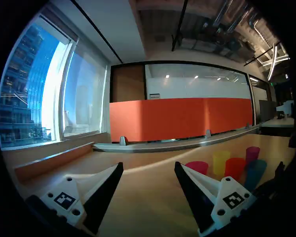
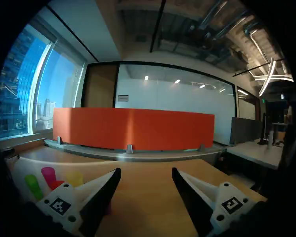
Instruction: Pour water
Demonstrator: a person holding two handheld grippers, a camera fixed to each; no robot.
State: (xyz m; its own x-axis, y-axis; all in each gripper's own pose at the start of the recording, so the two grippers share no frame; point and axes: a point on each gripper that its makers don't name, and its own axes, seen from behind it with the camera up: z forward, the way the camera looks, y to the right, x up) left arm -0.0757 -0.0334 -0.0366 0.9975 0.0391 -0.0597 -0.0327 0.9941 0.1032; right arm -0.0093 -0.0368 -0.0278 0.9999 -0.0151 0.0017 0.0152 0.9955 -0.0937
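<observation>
In the left gripper view, my left gripper (image 1: 148, 168) is open above the wooden desk (image 1: 148, 197), nothing between its fingers. Several plastic cups stand to its right: a pink cup (image 1: 197, 166), a yellow cup (image 1: 220, 162), an orange cup (image 1: 235, 167), a purple cup (image 1: 252, 153) and a blue cup (image 1: 254, 173). In the right gripper view, my right gripper (image 2: 146, 173) is open over the same desk (image 2: 148, 197). To its left stand a green cup (image 2: 32, 185), a magenta cup (image 2: 49, 175), a yellow cup (image 2: 74, 178) and a red cup (image 2: 56, 184), partly hidden behind the left finger.
An orange divider panel (image 1: 179, 118) on a grey rail (image 1: 167, 144) runs along the desk's far edge. Large windows (image 1: 33, 94) are on the left. In the right gripper view, another desk (image 2: 258, 152) lies to the right beyond the table's edge.
</observation>
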